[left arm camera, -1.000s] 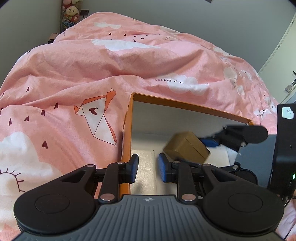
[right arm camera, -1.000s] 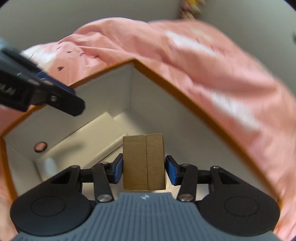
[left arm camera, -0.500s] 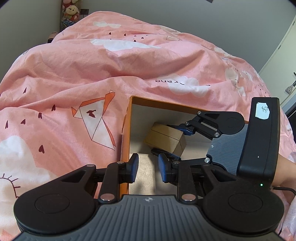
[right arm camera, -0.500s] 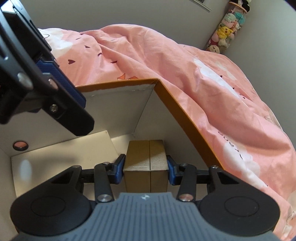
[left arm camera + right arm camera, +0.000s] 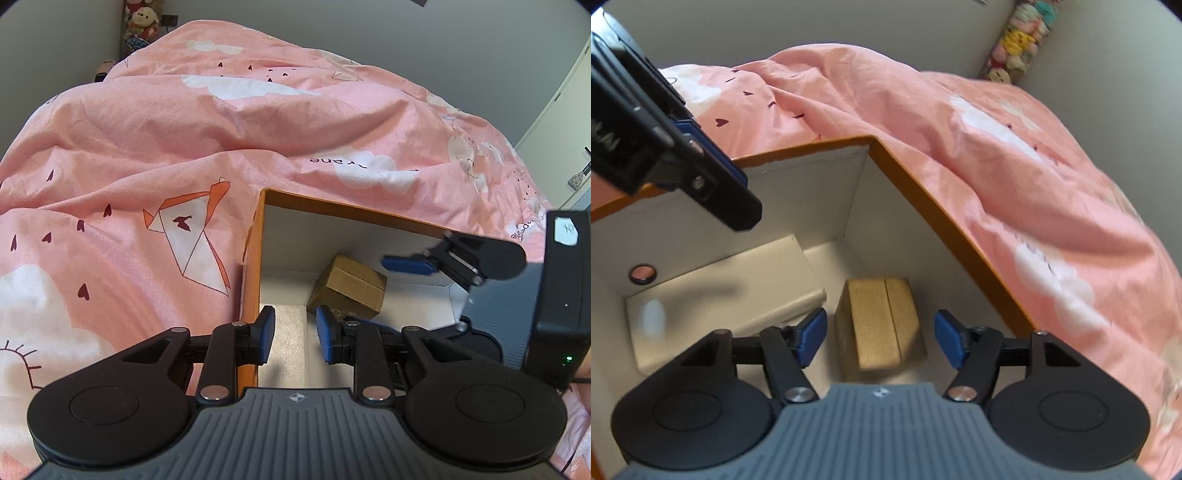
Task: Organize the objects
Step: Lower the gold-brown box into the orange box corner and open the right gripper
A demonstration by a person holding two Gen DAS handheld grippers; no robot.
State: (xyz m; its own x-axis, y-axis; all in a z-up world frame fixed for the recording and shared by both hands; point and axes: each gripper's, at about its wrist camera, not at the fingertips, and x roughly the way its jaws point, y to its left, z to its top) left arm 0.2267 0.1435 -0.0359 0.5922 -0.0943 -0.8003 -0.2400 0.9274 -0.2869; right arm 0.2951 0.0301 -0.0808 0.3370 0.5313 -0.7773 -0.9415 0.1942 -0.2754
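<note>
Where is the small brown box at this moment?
In the right wrist view the small brown box sits on the floor of the orange box, near its right wall, between the opening pads of the right gripper, untouched.

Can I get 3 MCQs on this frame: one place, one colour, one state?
1. Where is the brown box?
A. on the blanket
B. inside the orange box
C. on the floor

2. What colour is the blanket?
A. pink
B. green
C. grey

3. How do the right gripper pads stand to the brown box?
A. clamped on it
B. apart from it on both sides
C. under it

Answers: 1 B, it sits on the white floor between the walls; 2 A, pink with white clouds; 3 B, gaps show on each side as the jaws open.
</note>
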